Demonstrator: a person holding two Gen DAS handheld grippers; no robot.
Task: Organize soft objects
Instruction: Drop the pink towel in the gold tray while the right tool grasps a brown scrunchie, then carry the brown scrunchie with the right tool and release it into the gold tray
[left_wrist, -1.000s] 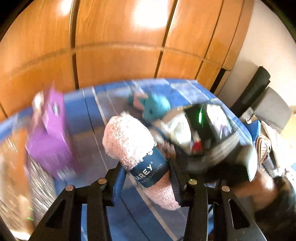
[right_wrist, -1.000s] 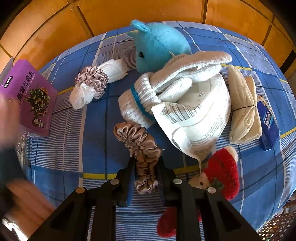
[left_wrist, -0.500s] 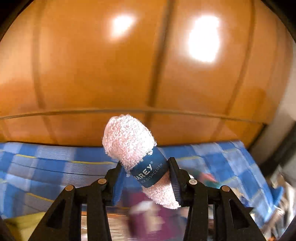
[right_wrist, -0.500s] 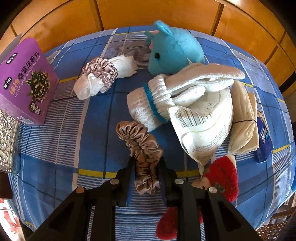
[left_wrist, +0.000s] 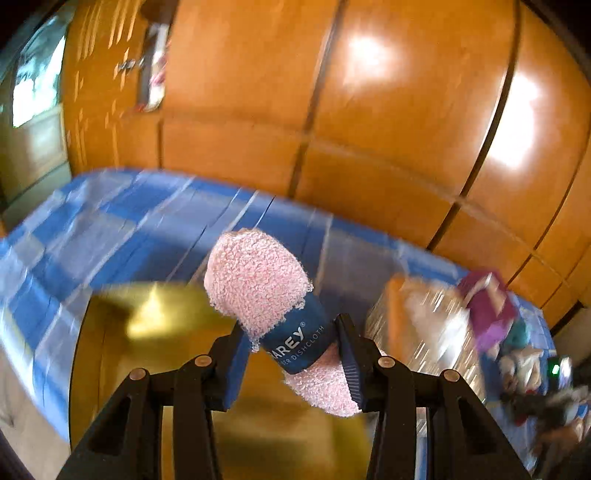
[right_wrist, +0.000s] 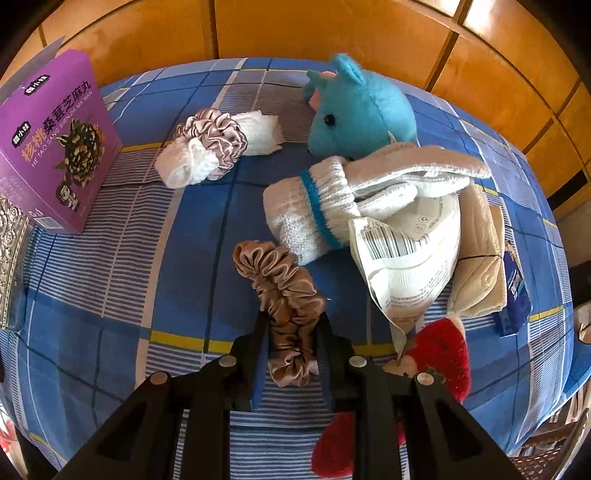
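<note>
A rolled pink dishcloth (left_wrist: 258, 288), bound by a dark blue paper band, rides in the jaws of the left gripper (left_wrist: 291, 354), which clamp it across the band, likely because the sleeve keeps the roll from unfurling. It hangs above a yellow container (left_wrist: 155, 332) at the near left of the table (left_wrist: 122, 218) with its blue checked cover; that blurred yellow shape looks like where the cloth is headed, though what sort of bin it is cannot be told. Over on the right, the right gripper (right_wrist: 291, 332) has its jaws closed narrowly on a bronze satin scrunchie (right_wrist: 280, 280), pinching it mid-length so both ruffled ends spill free. Only the right wrist view lays out the waiting pile: a blue plush mouse (right_wrist: 362, 110) at the far side, white knit gloves (right_wrist: 351, 192) with a printed label leaning against it, a second scrunchie wrapped round a white cloth (right_wrist: 210, 147) to the left, a folded beige towel (right_wrist: 476, 258) on the right, and a red strawberry toy (right_wrist: 443, 354) nearest. A purple snack box (right_wrist: 55, 147) stands at the far left. The left wrist view alone shows the yellow container, and renders that same clutter as a smear at its right edge. Most of the sorting, by the look of it, lies ahead.
</note>
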